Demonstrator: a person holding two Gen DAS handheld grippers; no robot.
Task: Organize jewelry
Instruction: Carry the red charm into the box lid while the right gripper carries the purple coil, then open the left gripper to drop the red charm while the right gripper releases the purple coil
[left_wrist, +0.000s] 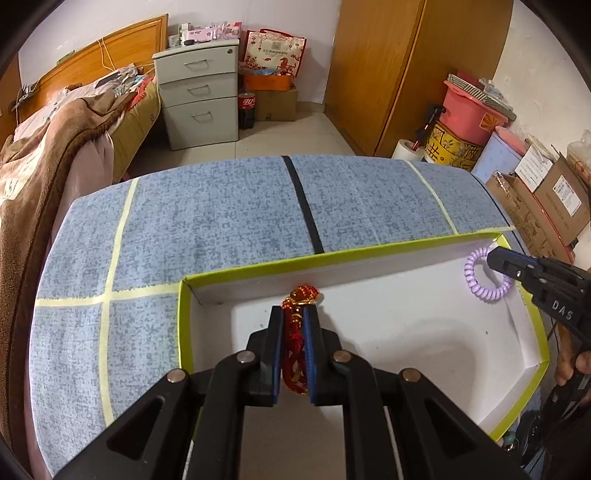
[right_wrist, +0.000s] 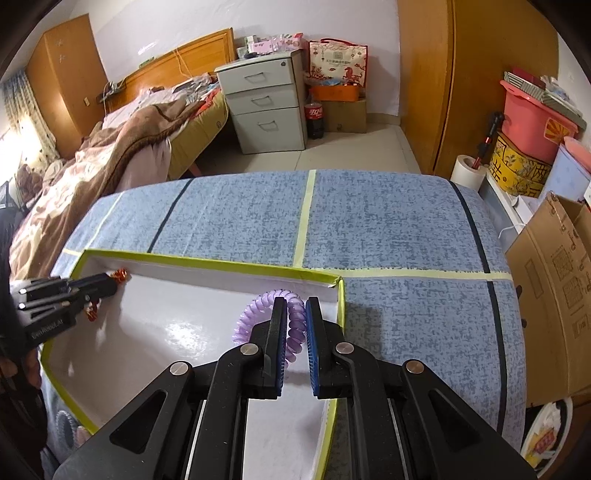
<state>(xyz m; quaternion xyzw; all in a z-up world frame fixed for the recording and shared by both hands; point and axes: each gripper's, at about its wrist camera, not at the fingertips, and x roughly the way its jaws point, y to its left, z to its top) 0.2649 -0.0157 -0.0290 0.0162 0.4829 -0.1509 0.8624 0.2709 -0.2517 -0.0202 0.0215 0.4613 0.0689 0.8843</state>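
1. Two grippers work inside a shallow white box (left_wrist: 369, 273) with green-taped rims, which sits on the blue patterned table (left_wrist: 221, 221).
2. Left gripper (left_wrist: 294, 314) is clamped on a red-and-gold beaded bracelet (left_wrist: 295, 343), close to the box's far wall near its far left corner.
3. Right gripper (right_wrist: 296, 306) has its fingers narrowly parted around one side of a purple spiral hair tie (right_wrist: 295, 325) at the far right corner; whether they pinch it cannot be told.
4. White box floor between the grippers lies bare, as does the table beyond the far rim up to its far edge.
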